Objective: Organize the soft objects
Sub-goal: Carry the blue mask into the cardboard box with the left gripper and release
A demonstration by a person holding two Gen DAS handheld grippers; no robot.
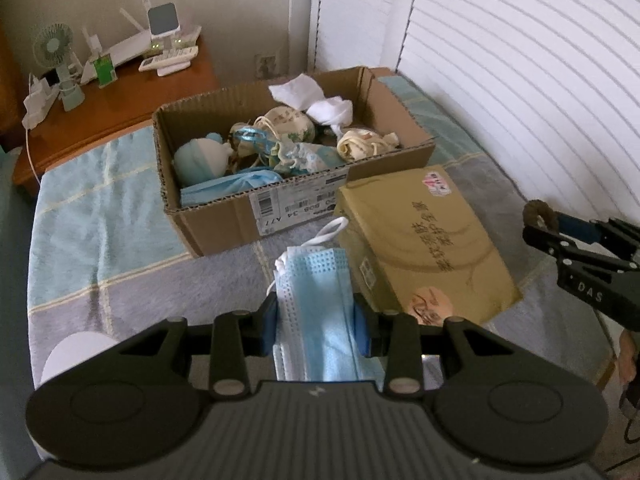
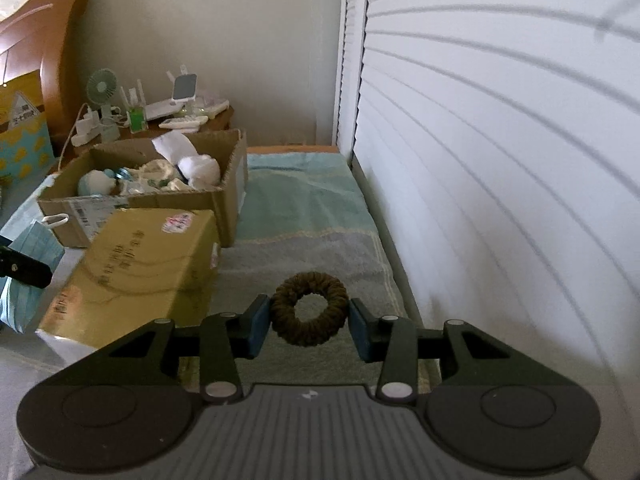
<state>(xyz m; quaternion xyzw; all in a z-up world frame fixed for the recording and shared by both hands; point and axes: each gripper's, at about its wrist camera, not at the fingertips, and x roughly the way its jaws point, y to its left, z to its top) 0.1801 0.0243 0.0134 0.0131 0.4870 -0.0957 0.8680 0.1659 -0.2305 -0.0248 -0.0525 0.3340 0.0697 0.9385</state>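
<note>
Striped towel (image 2: 304, 208), scrunchie (image 2: 309, 309) clamped, wall beside

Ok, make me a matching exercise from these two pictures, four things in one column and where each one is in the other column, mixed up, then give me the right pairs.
Things:
1. face mask
2. hair tie
3. white cloth
4. small fan

Places:
A. on the wooden nightstand
B. in the open cardboard box
C. between the fingers of the left tool
D. between the fingers of the right tool

Pairs: 1-C, 2-D, 3-B, 4-A
</note>
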